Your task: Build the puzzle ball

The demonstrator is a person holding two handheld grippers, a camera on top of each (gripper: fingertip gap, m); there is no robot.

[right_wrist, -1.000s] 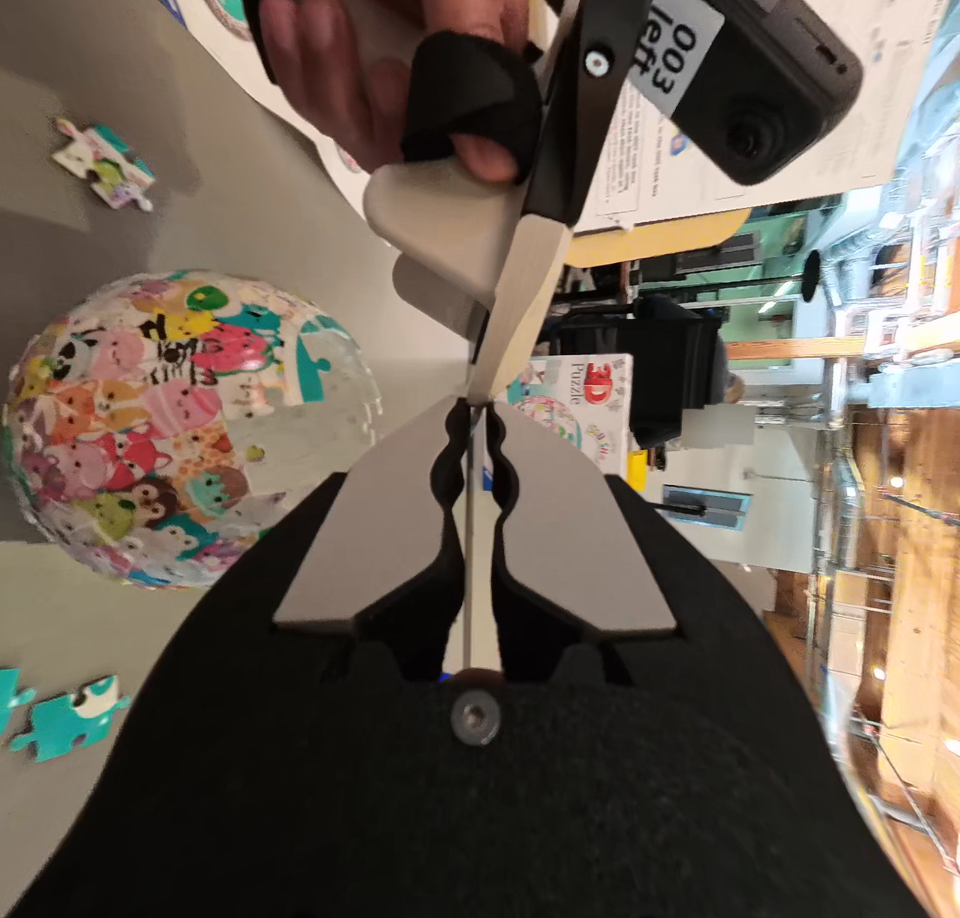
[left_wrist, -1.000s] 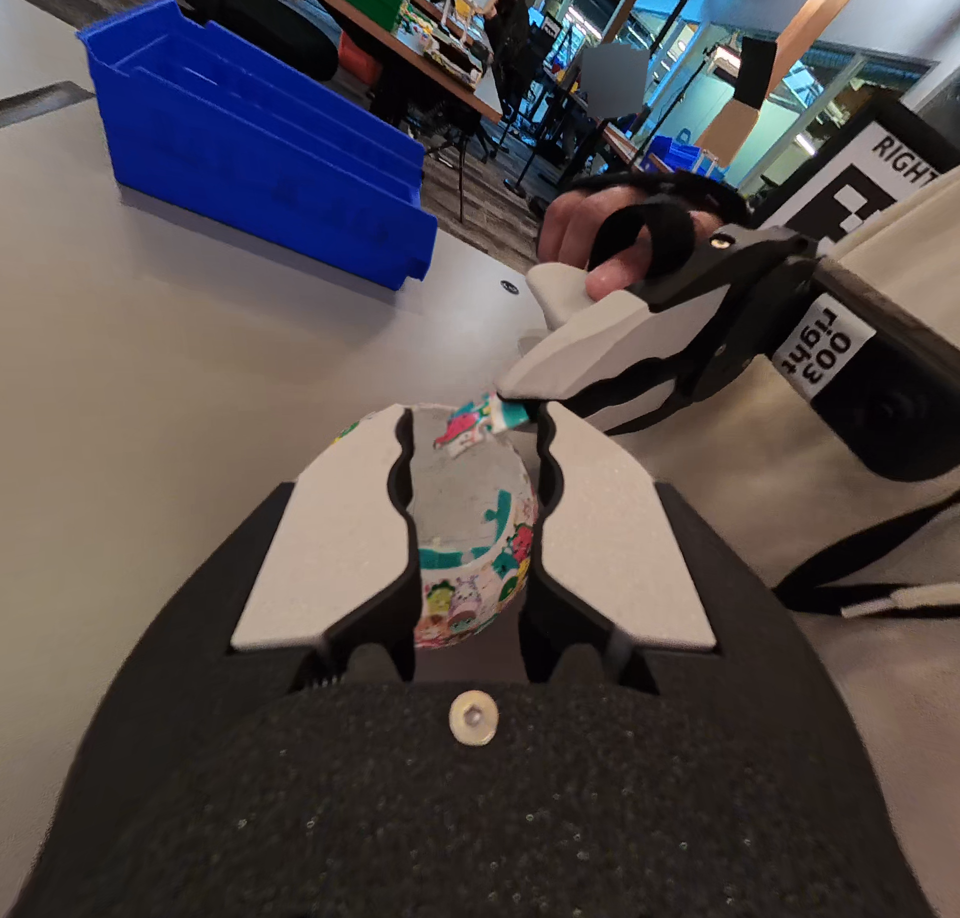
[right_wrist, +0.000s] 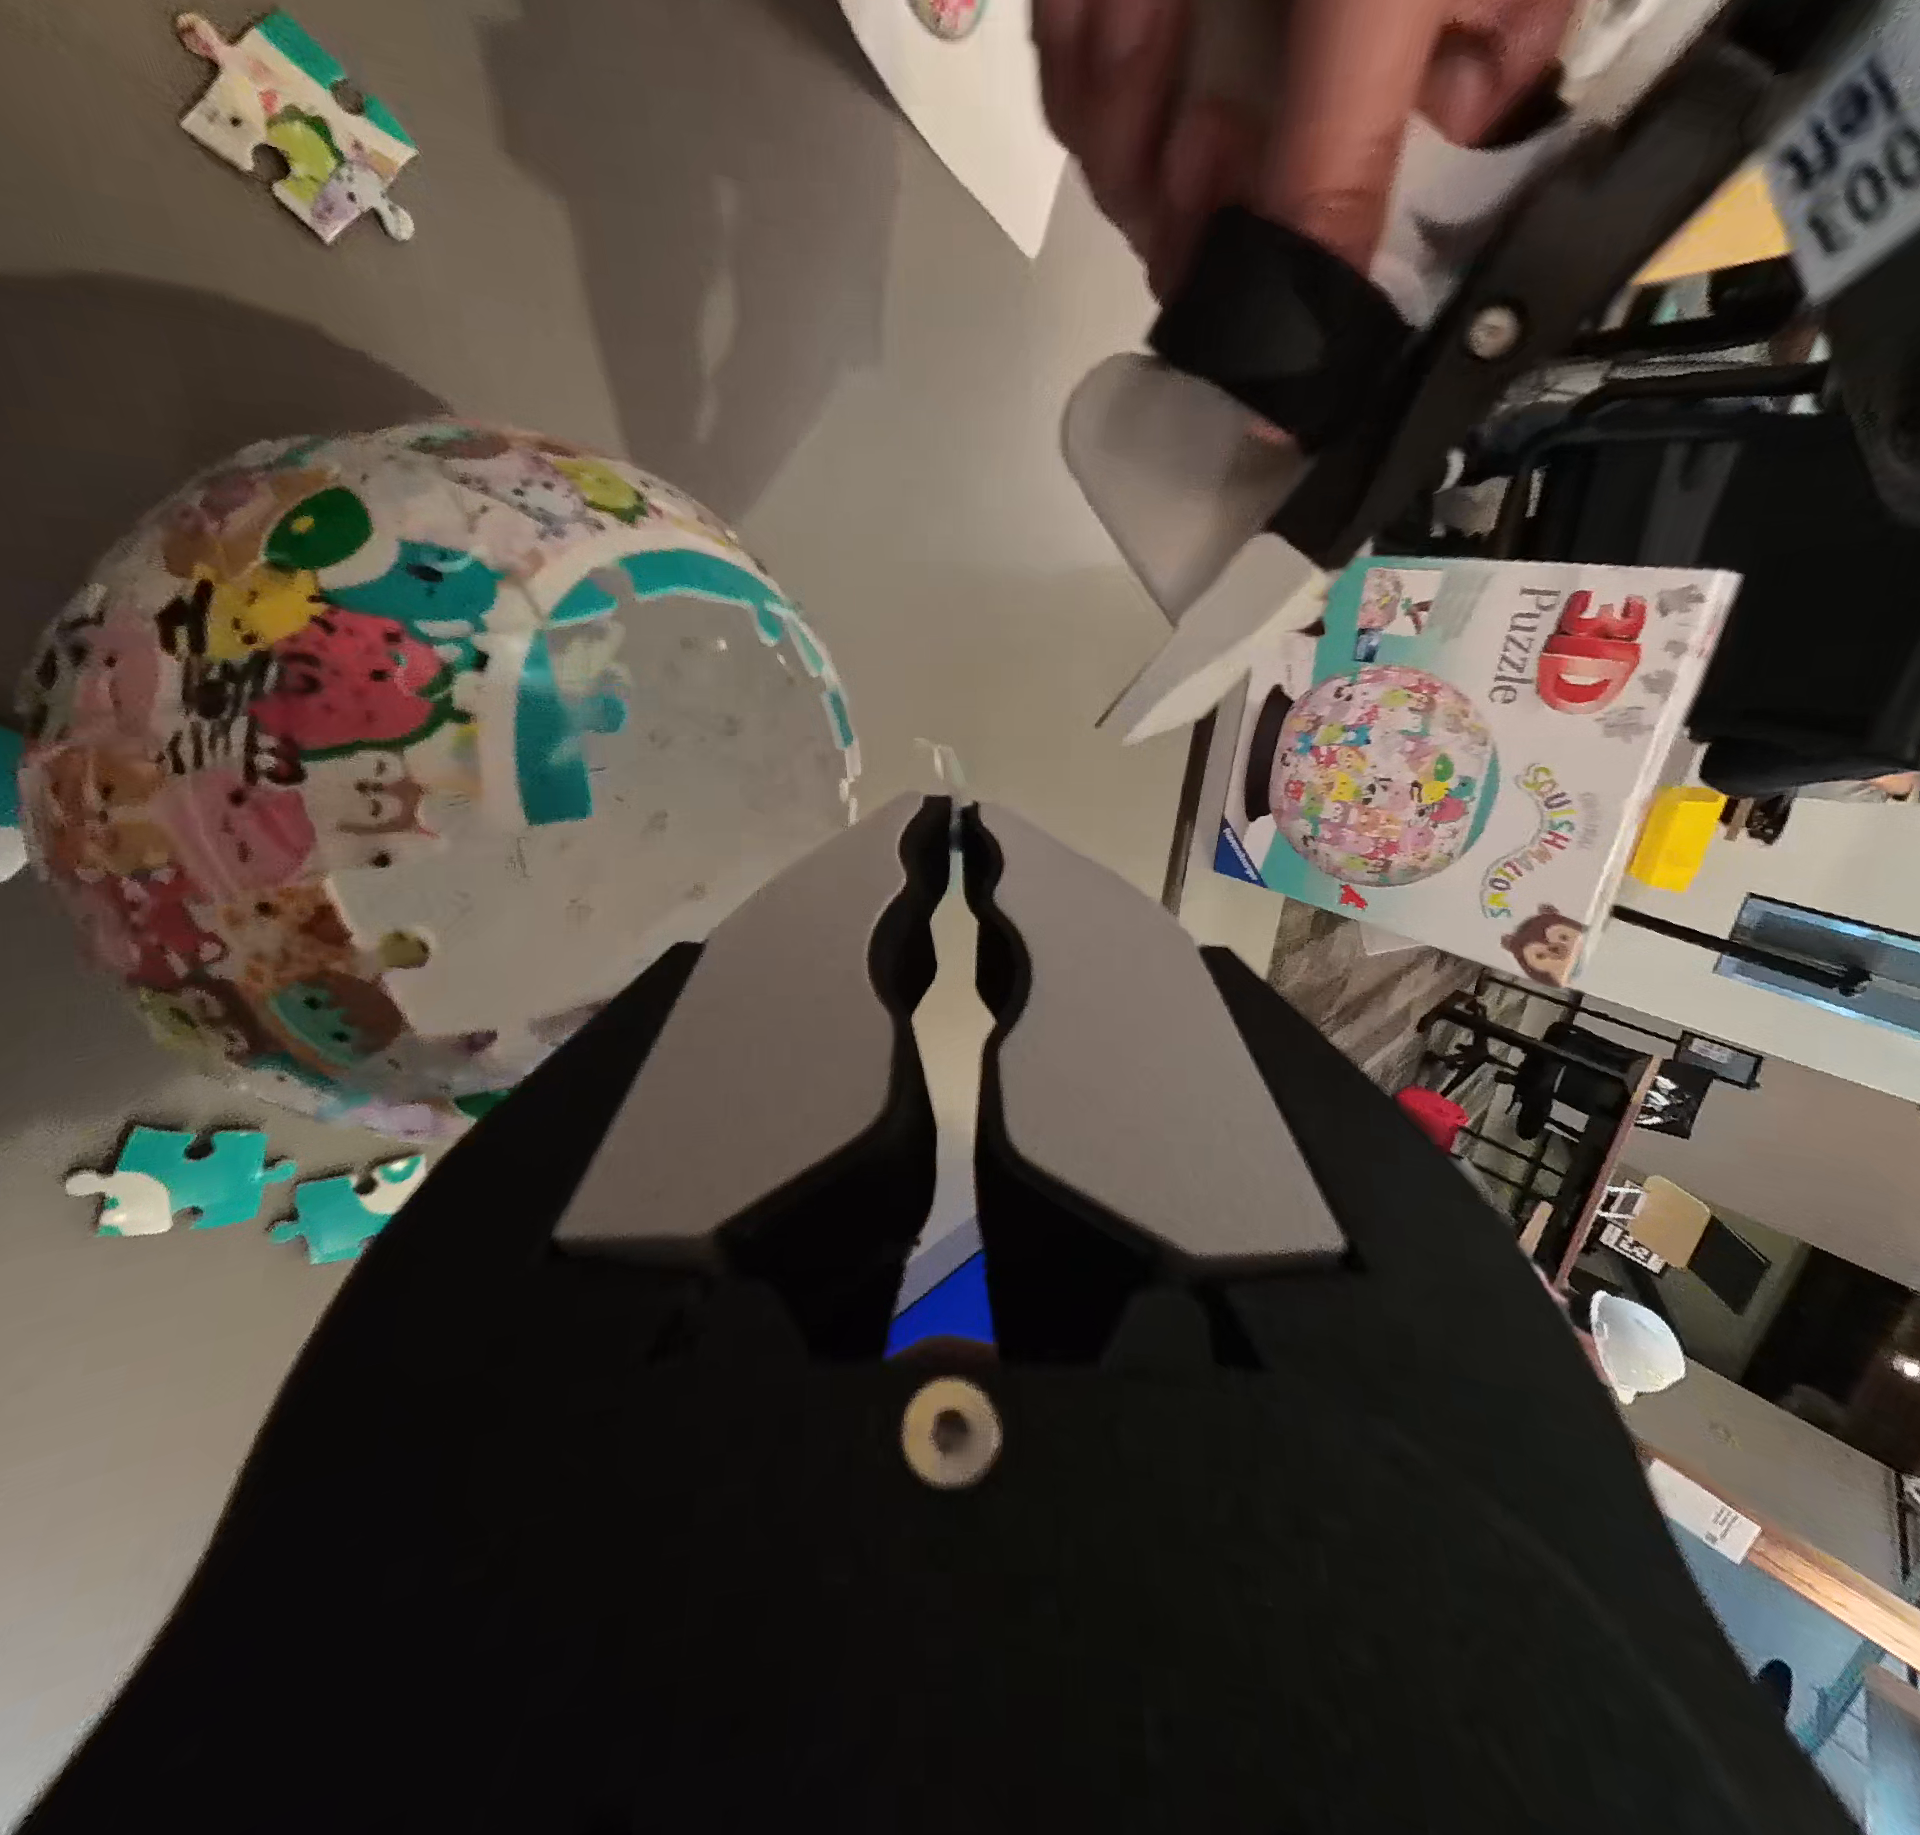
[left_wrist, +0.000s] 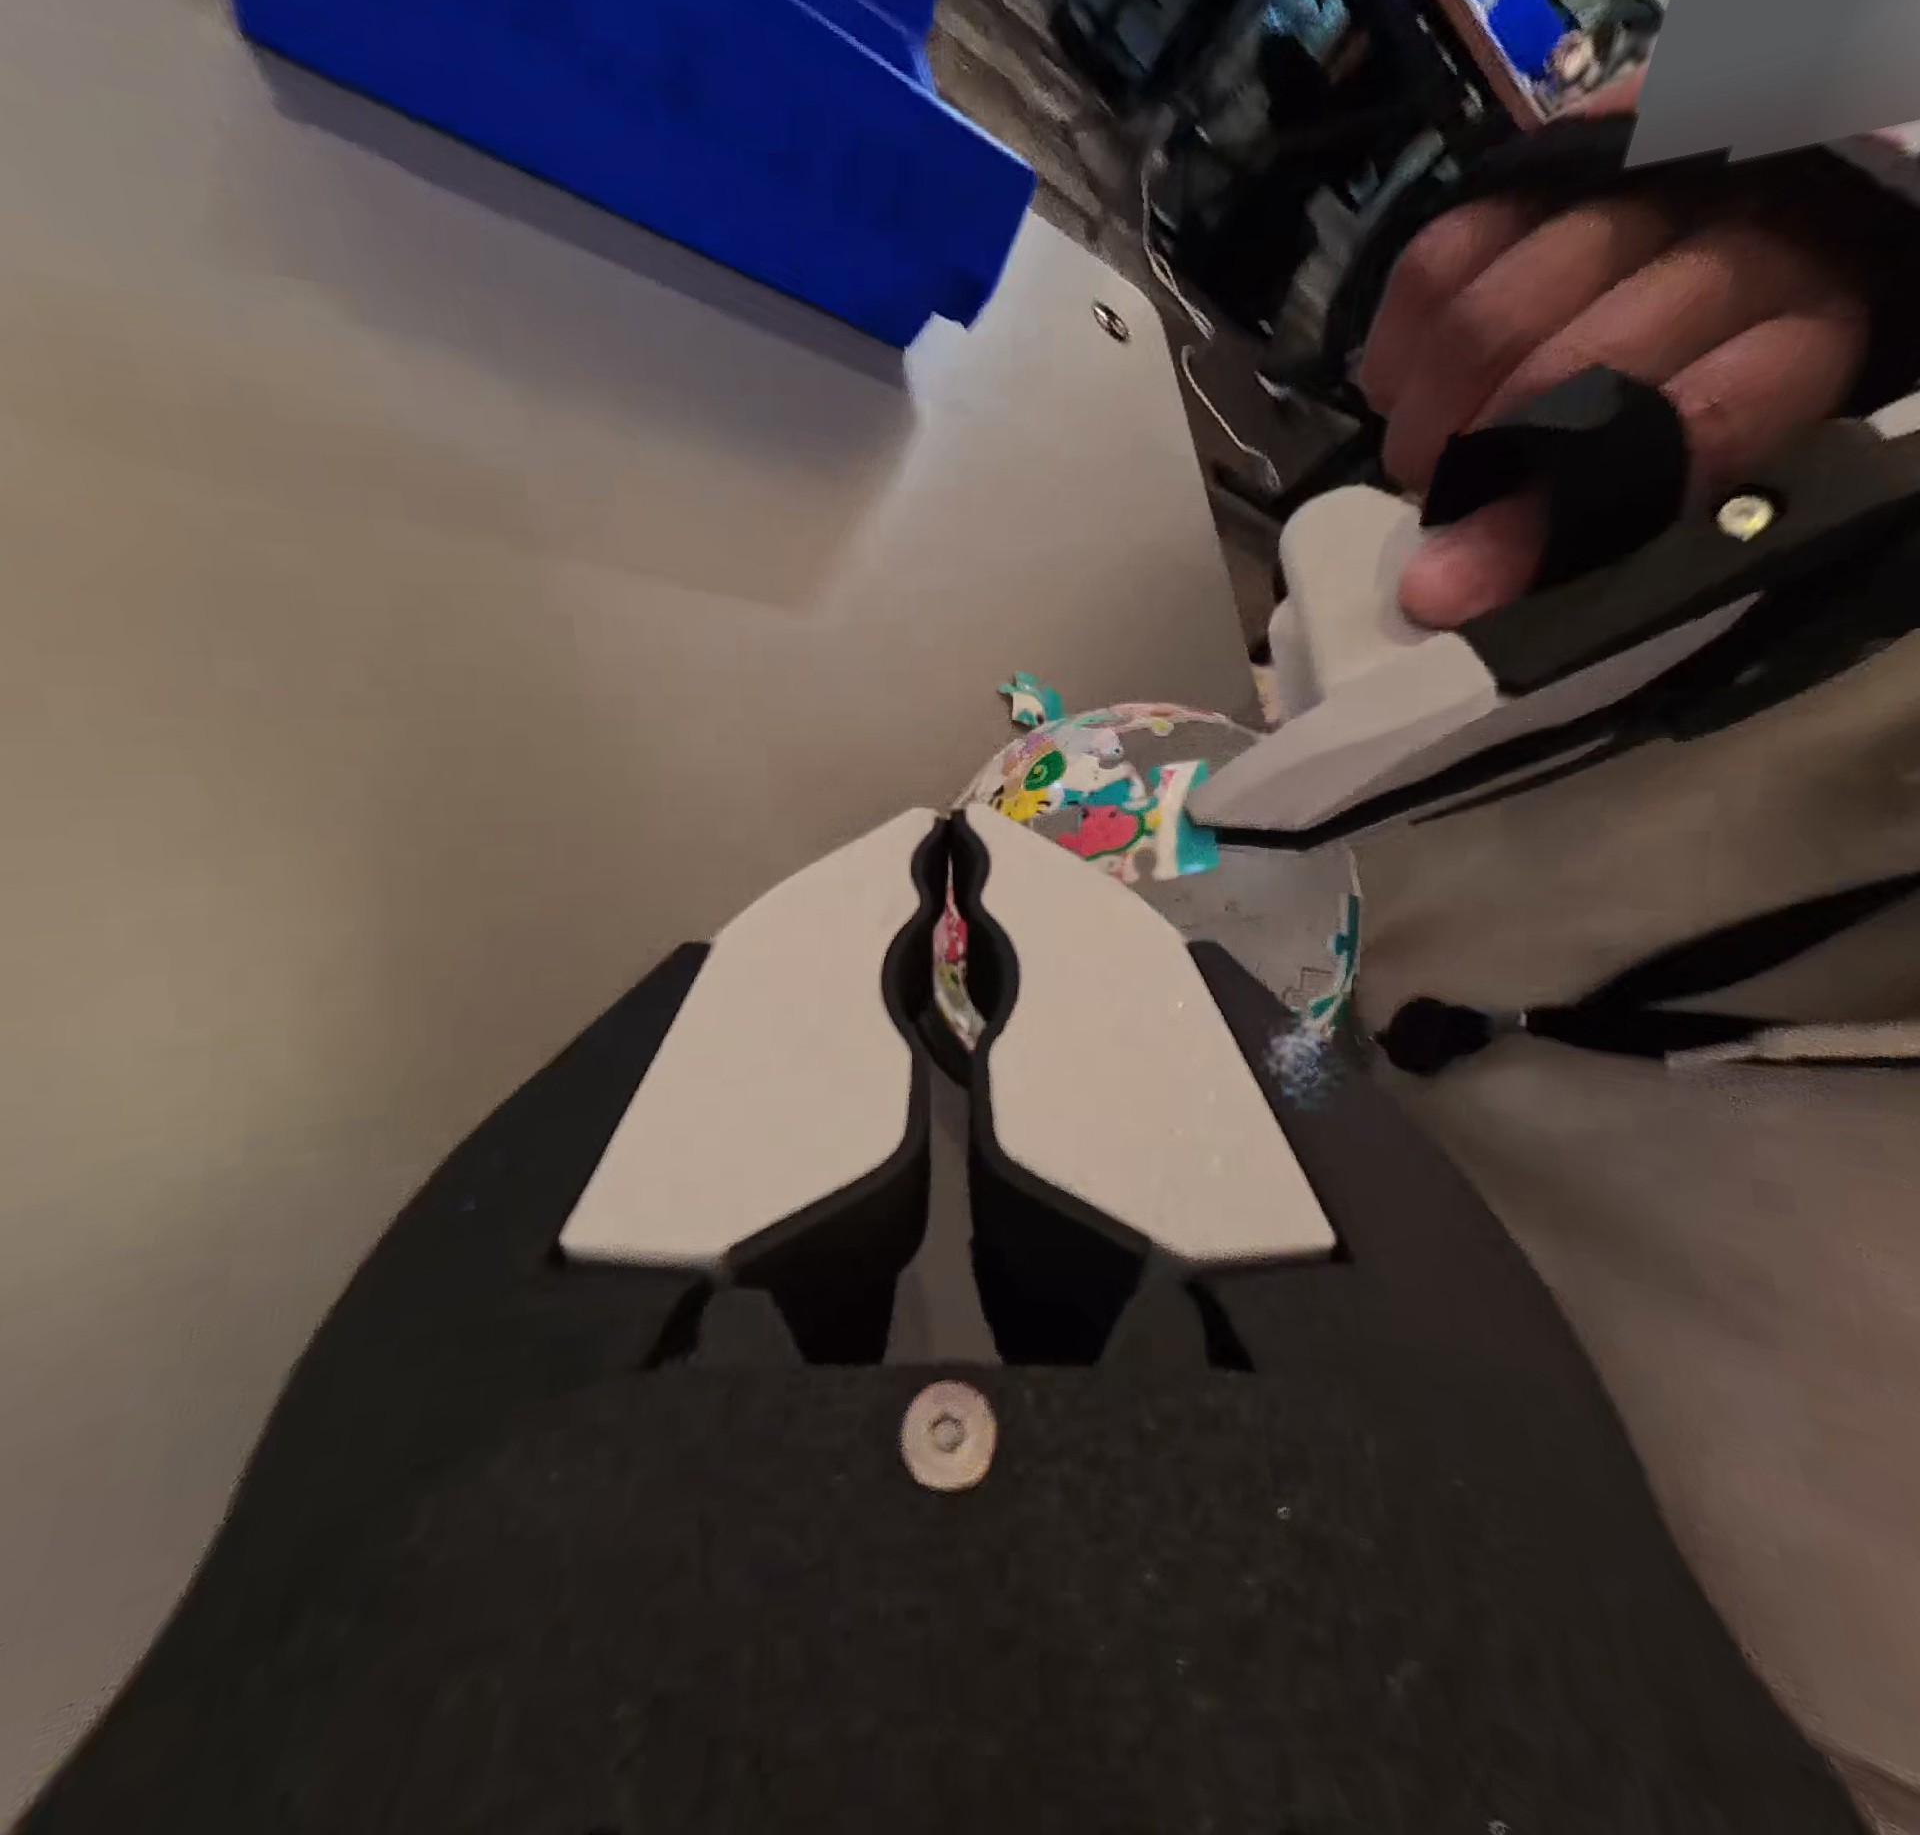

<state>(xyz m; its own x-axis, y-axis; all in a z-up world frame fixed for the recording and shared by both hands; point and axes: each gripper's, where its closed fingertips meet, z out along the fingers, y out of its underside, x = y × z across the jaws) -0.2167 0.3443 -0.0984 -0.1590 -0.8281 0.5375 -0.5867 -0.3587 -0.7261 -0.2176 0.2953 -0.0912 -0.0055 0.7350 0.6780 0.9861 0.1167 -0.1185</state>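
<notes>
- The left gripper (left_wrist: 951, 829) was spread around the ball's open rim a second ago. Now its grey fingers are closed tip to tip with nothing between them, and it has come off the ball.
- The right gripper (right_wrist: 951, 803) stays pinched almost shut on a thin teal-and-white cardboard puzzle piece (left_wrist: 1179, 829). It holds the piece at the edge of the gap in the ball.
- The half-built puzzle ball, with colourful cartoon animals over a clear inner shell (right_wrist: 312, 746), now rests unsupported on the grey table (left_wrist: 416, 642). Pressing the piece in may roll it unless the left gripper braces it again.
- Spare pieces lie near the ball: a joined pale cluster (right_wrist: 301, 123) and two teal ones (right_wrist: 187, 1188).
- The printed puzzle box (right_wrist: 1455, 767) stands beyond the table edge. A blue plastic bin (left_wrist: 623, 92) sits well apart from the ball, and neither is in the way.
</notes>
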